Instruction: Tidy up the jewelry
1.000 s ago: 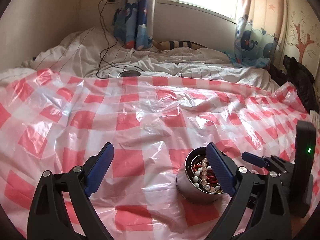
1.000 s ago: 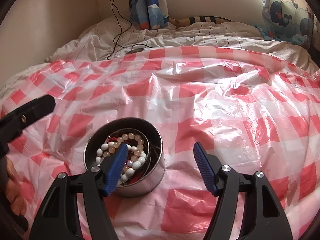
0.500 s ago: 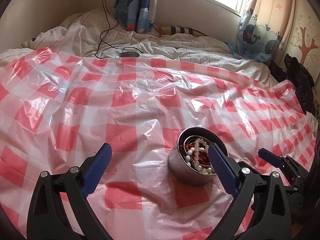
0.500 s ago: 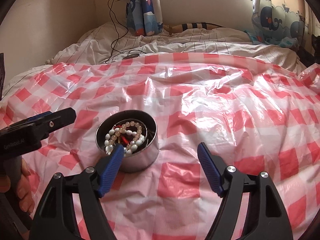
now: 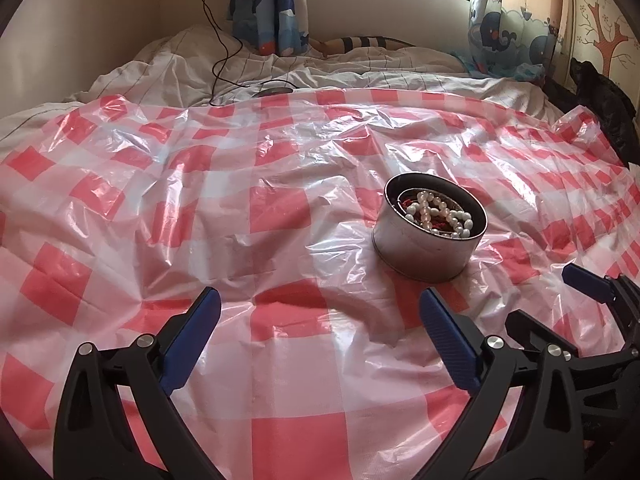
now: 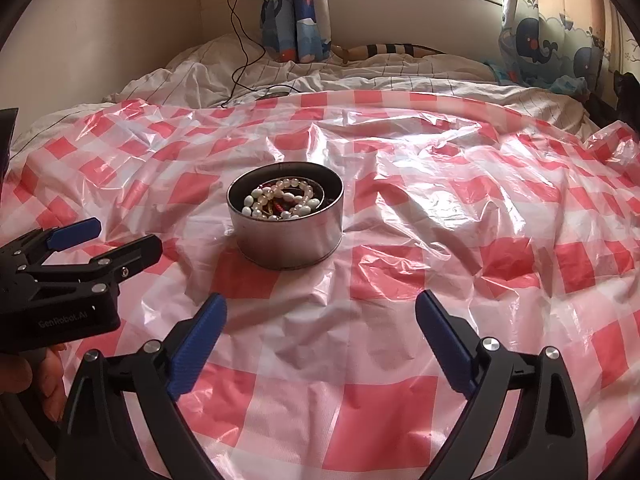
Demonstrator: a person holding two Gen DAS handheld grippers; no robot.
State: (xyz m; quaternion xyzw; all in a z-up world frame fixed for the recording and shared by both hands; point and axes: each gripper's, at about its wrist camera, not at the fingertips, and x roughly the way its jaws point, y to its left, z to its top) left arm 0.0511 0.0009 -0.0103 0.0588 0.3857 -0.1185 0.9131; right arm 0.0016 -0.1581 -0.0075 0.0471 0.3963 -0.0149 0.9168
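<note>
A round metal tin [image 5: 424, 246] stands upright on the red-and-white checked plastic sheet [image 5: 224, 216]. It holds white bead strands [image 5: 438, 214] and something red. The tin also shows in the right wrist view [image 6: 286, 236], with the beads [image 6: 280, 200] inside. My left gripper [image 5: 320, 320] is open and empty, short of the tin and to its left. My right gripper [image 6: 320, 320] is open and empty, short of the tin. The left gripper appears at the left of the right wrist view [image 6: 104, 236]. The right gripper's fingers [image 5: 588, 280] appear at the right of the left wrist view.
The sheet covers a bed with a white striped duvet [image 6: 304, 76] behind. A black cable [image 5: 218, 56] runs from a wall socket to a small dark disc [image 5: 272, 90]. Whale curtains [image 6: 552, 40] hang at the back. A dark object [image 5: 600, 96] lies at the far right.
Both grippers have pulled back from the tin, which now sits farther ahead in both views. Both stay open and empty. The tin has not moved.
</note>
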